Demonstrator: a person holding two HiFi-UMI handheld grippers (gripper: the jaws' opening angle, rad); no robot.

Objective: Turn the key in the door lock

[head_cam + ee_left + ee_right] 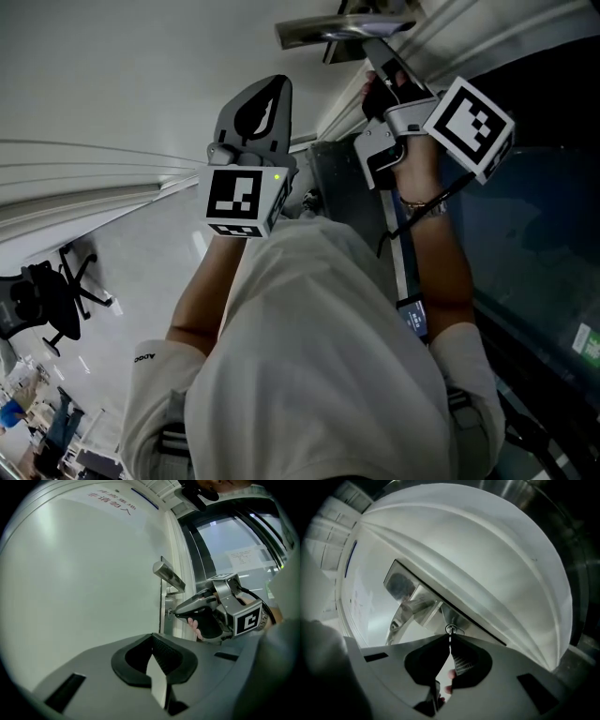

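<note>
The white door bears a metal lever handle with the lock just under it. My right gripper points level at the lock, its tips pinched on the thin key that sits in the round cylinder. The head view has this gripper at the top, right below the handle. My left gripper hangs back from the door, left of the right one. Its jaws meet at the tips with nothing between them.
A dark glass panel with a paper notice stands right of the door frame. Print runs across the door's top. An office chair stands on the floor at the left, behind the person.
</note>
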